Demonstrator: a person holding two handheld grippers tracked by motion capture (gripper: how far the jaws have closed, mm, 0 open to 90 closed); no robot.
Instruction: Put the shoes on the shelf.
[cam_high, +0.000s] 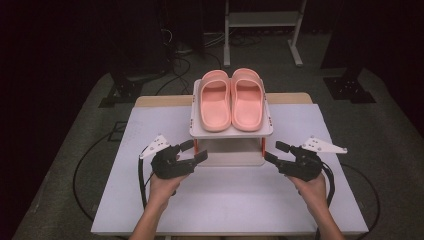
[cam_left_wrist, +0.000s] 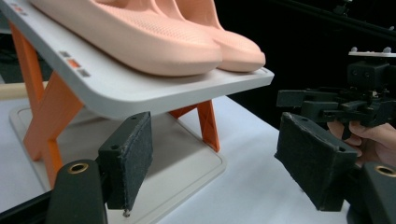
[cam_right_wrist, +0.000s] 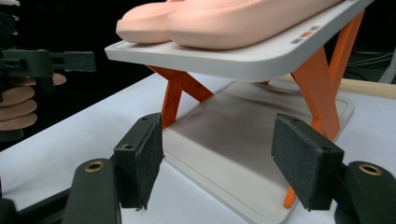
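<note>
Two hand-held grippers flank a two-tier shoe rack near the far middle of a white table. The rack has a grey top shelf on orange legs over a grey base tray. A pair of pink slide slippers stands side by side on the top shelf, toes pointing far: the left slipper and the right slipper touch along their inner edges.

The left gripper hovers just beside the rack's near left corner, jaws apart and holding nothing; in the left gripper view its pads sit below the shelf edge. The right gripper mirrors it at the near right corner, jaws likewise apart and empty, with its pads level with the gap between shelf and tray.

Judged stage: approach, before any grasp; neither slipper is touched. The next move likely calls for raising each gripper to shelf height, aligning its jaws over a slipper's near heel edge or outer side wall, then closing. The soft foam should yield under a firm pinch.
</note>
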